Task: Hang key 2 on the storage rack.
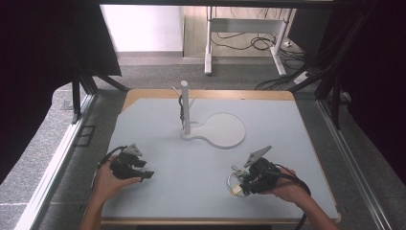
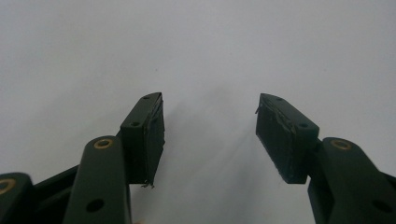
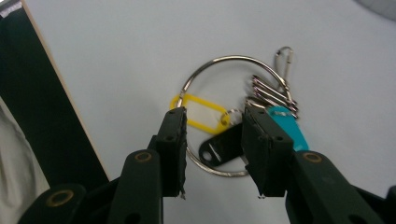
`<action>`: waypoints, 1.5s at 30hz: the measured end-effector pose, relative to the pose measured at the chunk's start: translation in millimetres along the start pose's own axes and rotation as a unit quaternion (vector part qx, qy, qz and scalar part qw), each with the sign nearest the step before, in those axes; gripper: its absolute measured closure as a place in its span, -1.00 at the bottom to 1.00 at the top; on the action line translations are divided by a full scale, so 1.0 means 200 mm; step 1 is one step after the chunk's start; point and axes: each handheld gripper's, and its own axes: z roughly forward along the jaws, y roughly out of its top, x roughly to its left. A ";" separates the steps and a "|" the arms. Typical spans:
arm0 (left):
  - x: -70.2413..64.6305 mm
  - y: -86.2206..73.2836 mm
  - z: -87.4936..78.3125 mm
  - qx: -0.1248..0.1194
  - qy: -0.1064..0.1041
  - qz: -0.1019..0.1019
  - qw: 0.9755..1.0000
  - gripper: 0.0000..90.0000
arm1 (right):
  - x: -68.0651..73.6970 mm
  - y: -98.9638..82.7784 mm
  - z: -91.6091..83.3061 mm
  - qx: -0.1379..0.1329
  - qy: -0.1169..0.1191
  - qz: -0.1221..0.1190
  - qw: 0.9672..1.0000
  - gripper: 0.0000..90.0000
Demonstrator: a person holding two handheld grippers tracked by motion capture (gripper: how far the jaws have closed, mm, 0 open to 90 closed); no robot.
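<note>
The right gripper (image 3: pixel 215 140) pointed down at a key ring (image 3: pixel 233 74) lying flat on the table (image 3: pixel 116 56), its jaws apart and straddling the ring's near edge, with a black tag (image 3: pixel 222 147) directly between them, a yellow tag (image 3: pixel 201 112) just beyond the left pad and a blue tag (image 3: pixel 292 128) beside the right pad, none of them pressed. The left gripper (image 2: pixel 210 130), well apart at the other side of the table, had its jaws wide apart over bare surface. Beyond both grippers stood a white stand (image 1: pixel 186 108) on its round base (image 1: pixel 225 130).
</note>
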 end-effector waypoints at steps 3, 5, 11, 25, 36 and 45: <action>0.00 0.00 0.00 -0.004 -0.003 -0.001 1.000 -0.06 | 0.01 0.03 0.05 0.005 0.007 0.005 1.000 0.35; 0.00 0.00 0.00 0.000 -0.001 0.000 1.000 -0.06 | 0.02 0.05 0.08 0.014 0.008 0.003 1.000 0.35; -0.01 0.00 0.00 0.001 -0.001 0.002 1.000 -0.06 | 0.04 0.08 0.16 0.037 0.006 0.007 0.999 0.35; -0.01 0.00 0.00 0.002 0.002 0.003 1.000 -0.06 | 0.05 0.13 0.26 0.054 0.011 0.029 0.998 0.43; 0.00 0.00 -0.01 -0.002 0.002 0.001 1.000 -0.06 | 0.06 0.14 0.28 0.072 -0.010 0.042 0.996 0.72; 0.00 -0.01 0.00 -0.003 0.004 0.000 1.000 -0.06 | 0.03 0.14 0.27 0.079 0.000 0.065 0.995 0.93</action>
